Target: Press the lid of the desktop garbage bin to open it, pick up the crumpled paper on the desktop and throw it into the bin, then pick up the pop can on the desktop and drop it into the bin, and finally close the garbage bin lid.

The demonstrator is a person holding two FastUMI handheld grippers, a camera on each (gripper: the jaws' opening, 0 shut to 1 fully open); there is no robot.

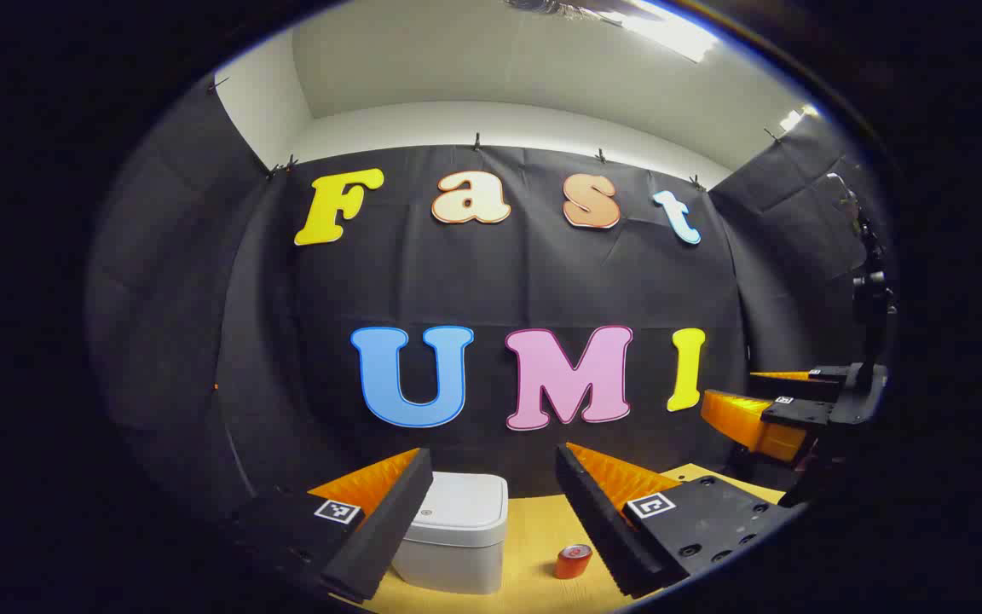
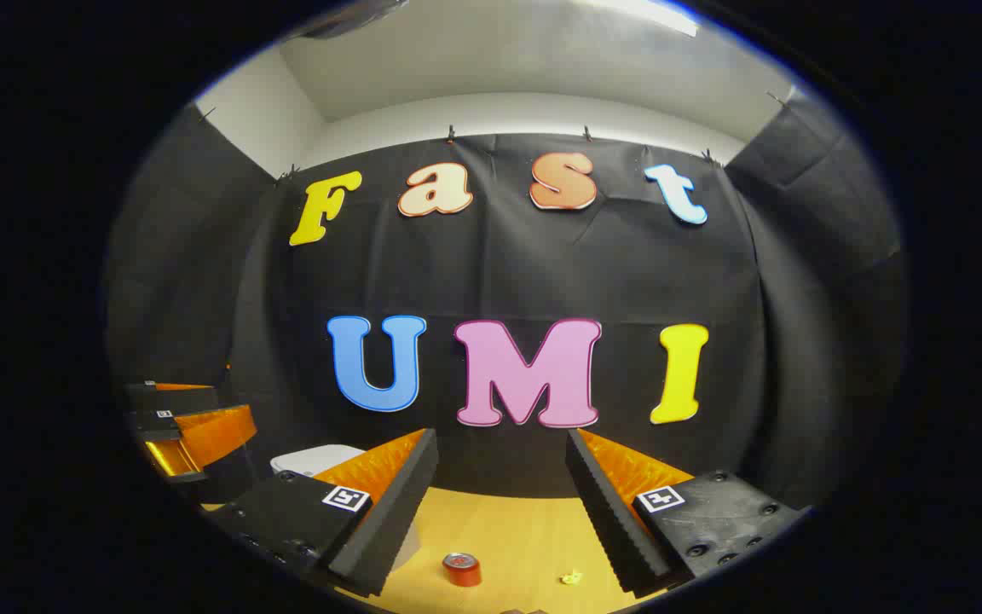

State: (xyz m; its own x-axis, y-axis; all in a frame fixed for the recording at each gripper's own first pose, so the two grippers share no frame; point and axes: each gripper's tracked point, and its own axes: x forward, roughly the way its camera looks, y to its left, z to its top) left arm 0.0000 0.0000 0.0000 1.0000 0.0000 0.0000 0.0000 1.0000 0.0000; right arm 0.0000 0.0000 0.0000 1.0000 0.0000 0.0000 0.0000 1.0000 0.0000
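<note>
The white desktop bin [image 1: 457,533] stands on the wooden table with its lid down, just beyond my left gripper [image 1: 491,462], which hangs open above the table with nothing between its fingers. A red pop can [image 1: 573,561] stands upright right of the bin. My right gripper [image 2: 501,443] is open too and holds nothing. Below it stand the can [image 2: 462,569] and, to its right, a small yellow crumpled paper [image 2: 572,577]. The bin [image 2: 316,459] peeks out behind the right gripper's left finger. Each gripper shows at the other view's edge, jaws apart.
The light wooden table [image 2: 516,529] runs back to the black cloth wall. In the left gripper view the right gripper [image 1: 730,388] hovers at the far right, above the table's edge. In the right gripper view the left gripper [image 2: 231,402] hovers at the far left, near the bin.
</note>
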